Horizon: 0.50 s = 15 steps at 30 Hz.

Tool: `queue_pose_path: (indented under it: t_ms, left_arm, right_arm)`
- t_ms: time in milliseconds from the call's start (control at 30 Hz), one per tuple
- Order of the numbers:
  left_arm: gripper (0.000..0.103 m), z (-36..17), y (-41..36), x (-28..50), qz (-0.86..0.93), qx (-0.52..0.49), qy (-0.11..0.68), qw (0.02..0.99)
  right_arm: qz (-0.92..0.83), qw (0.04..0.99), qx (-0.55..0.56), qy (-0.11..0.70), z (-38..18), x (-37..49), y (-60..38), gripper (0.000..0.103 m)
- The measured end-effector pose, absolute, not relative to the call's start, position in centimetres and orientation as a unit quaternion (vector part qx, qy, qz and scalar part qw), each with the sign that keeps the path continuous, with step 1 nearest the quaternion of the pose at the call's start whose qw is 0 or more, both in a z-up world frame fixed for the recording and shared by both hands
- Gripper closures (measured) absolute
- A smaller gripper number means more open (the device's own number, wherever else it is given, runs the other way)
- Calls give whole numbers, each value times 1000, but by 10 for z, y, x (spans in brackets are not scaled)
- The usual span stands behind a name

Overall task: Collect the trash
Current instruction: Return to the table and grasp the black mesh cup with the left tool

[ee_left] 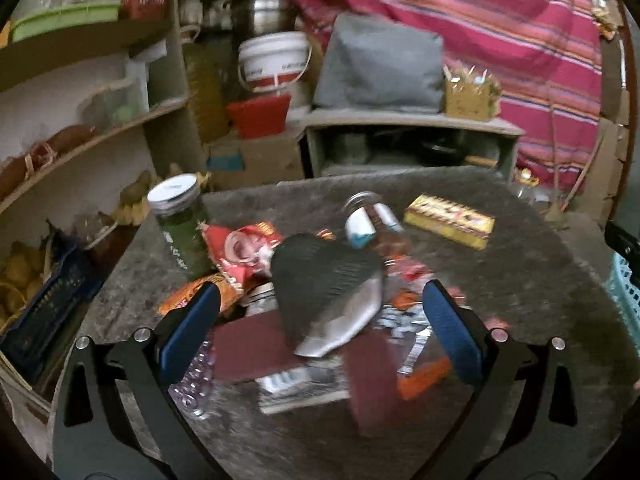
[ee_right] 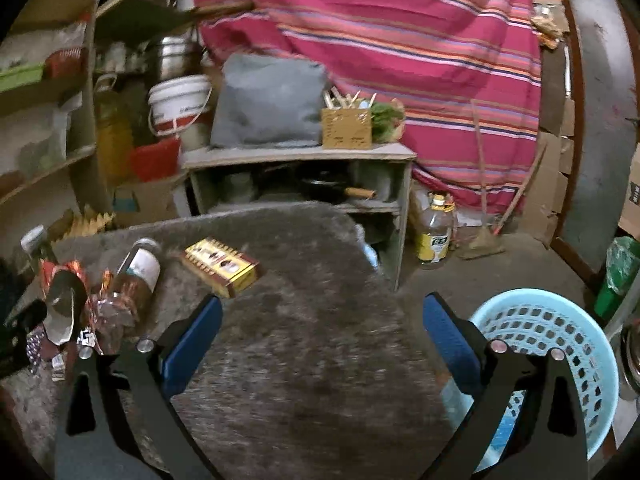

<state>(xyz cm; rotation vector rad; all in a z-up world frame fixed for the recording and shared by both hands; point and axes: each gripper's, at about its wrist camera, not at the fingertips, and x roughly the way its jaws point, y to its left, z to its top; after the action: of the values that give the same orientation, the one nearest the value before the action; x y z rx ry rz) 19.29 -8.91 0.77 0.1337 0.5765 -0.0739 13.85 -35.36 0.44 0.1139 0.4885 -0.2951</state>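
A heap of trash lies on the grey furry table [ee_left: 520, 272]: a black and silver foil bag [ee_left: 326, 292], red snack wrappers [ee_left: 240, 252], a maroon pack [ee_left: 252, 346], a tipped glass bottle [ee_left: 368, 220] and a yellow box [ee_left: 450, 220]. My left gripper [ee_left: 320, 328] is open just above the heap, its jaws either side of the foil bag, holding nothing. My right gripper [ee_right: 322, 340] is open and empty over bare table [ee_right: 312, 320], with the yellow box [ee_right: 222, 266] and bottle [ee_right: 138, 276] to its left. A light blue basket [ee_right: 556, 336] stands at its right, below the table edge.
A green jar with a metal lid [ee_left: 180, 220] stands at the table's left edge. Shelves with fruit [ee_left: 24, 272] are on the left. A low grey shelf [ee_right: 300, 176], a white bucket [ee_right: 178, 104], an oil bottle [ee_right: 434, 232] on the floor and a striped cloth [ee_right: 400, 40] lie beyond.
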Motion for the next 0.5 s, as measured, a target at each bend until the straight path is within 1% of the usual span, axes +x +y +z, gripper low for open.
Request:
queue_pose_path:
  t_ms: [167, 267, 500]
  left_arm:
    - [5, 13, -76, 228, -36, 60, 303, 950]
    - [5, 15, -73, 249, -46, 39, 322, 945]
    - [4, -28, -77, 271, -62, 19, 391, 918]
  right_arm:
    - [-142, 956, 56, 252, 0, 157, -348, 5]
    - [-145, 953, 54, 261, -5, 168, -348, 5]
    - [-146, 949, 50, 274, -12, 183, -344, 5]
